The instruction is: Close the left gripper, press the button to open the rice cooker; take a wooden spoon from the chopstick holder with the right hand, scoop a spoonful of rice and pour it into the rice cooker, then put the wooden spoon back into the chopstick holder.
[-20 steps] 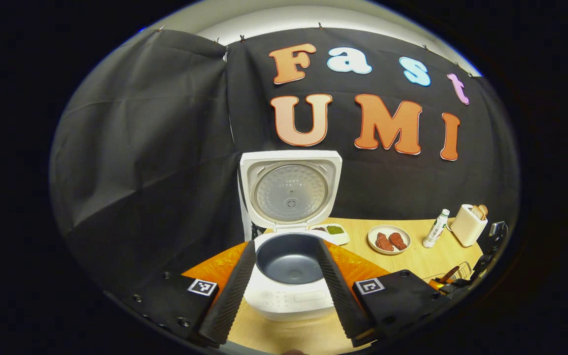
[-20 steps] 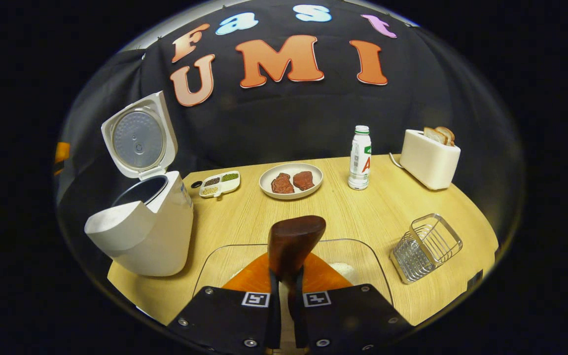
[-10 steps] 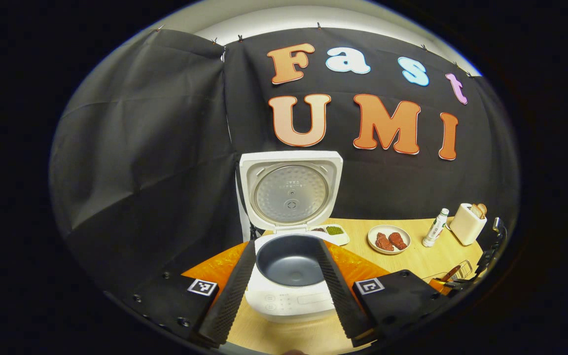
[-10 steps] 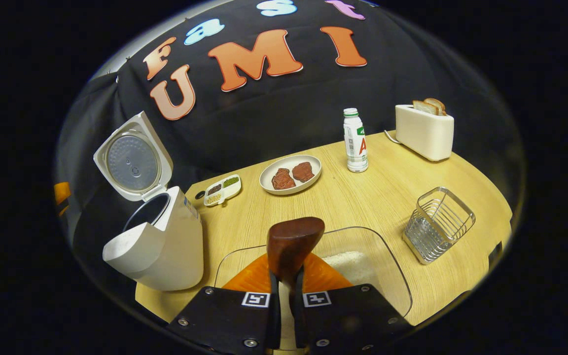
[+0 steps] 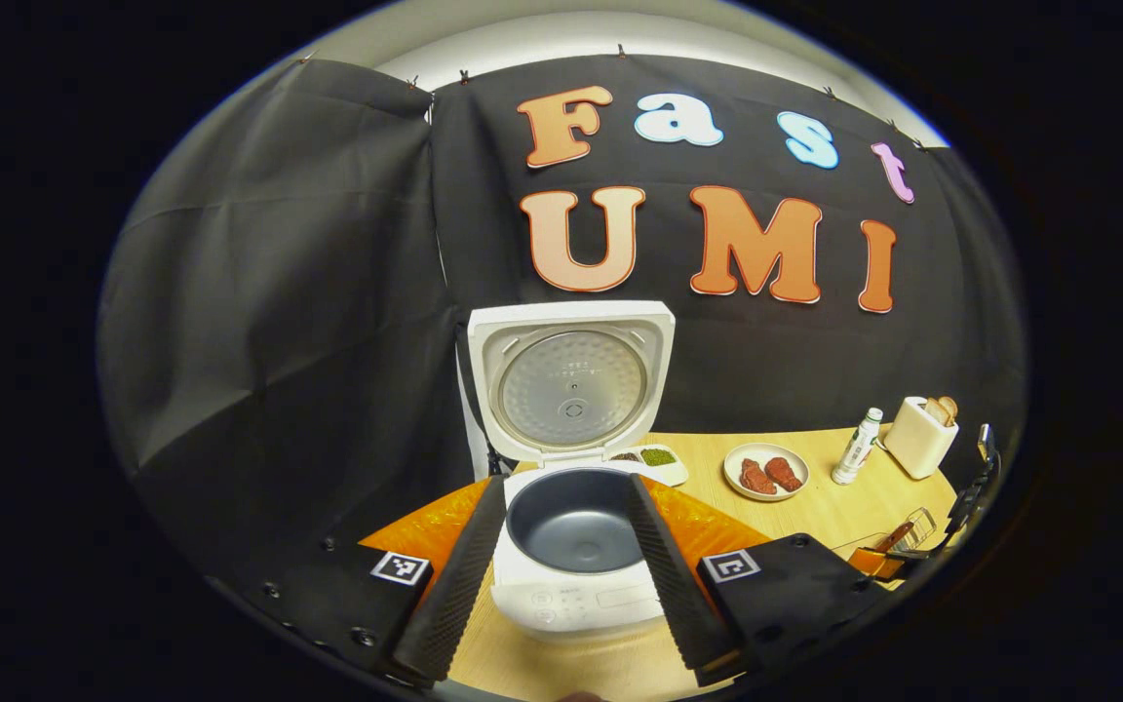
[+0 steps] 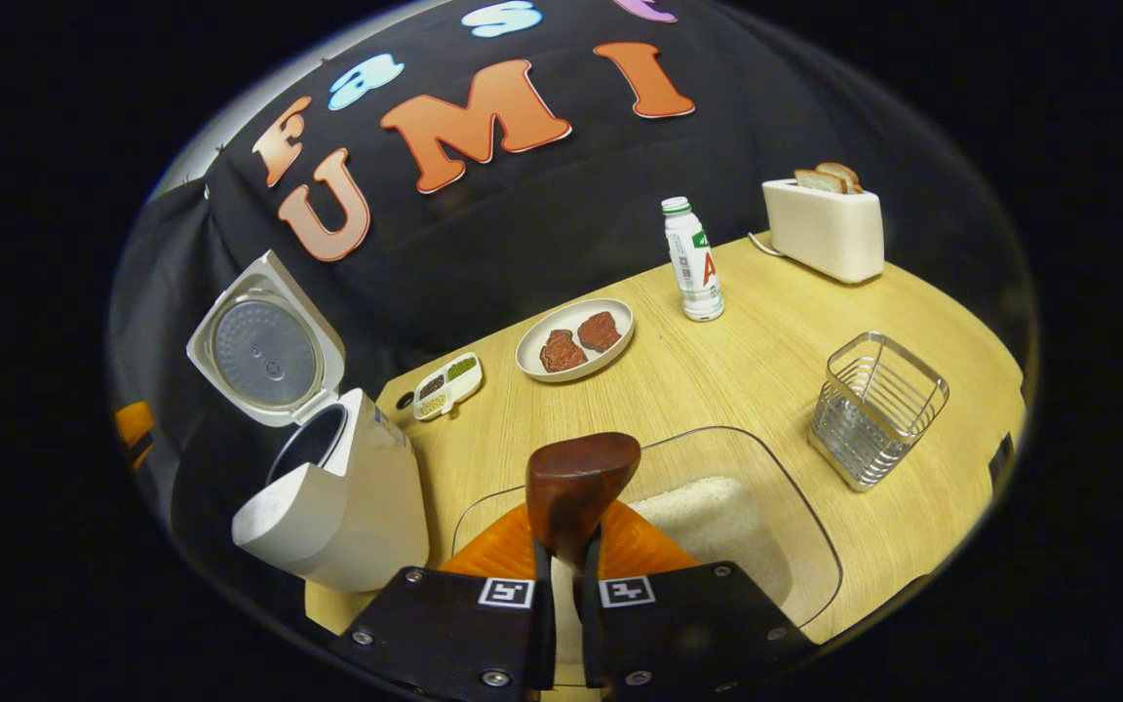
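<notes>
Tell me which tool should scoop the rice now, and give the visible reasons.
Right. The right tool is shut on the wooden spoon, poised over the clear container of rice. The left tool is open and empty, facing the open rice cooker.

White cooker, brown spoon, light wood tabletop

The rice cooker (image 5: 576,585) is white with a dark grey pot inside and a silver dotted lid. The wooden spoon (image 6: 576,478) is dark reddish brown. The rice (image 6: 717,517) is white in a clear tub (image 6: 795,526). The tabletop (image 6: 747,380) is pale yellow wood with thin lines. The chopstick holder (image 6: 875,408) is shiny silver wire. The right hand-held gripper (image 6: 561,624) is black and orange with small black-and-white square marks.
</notes>
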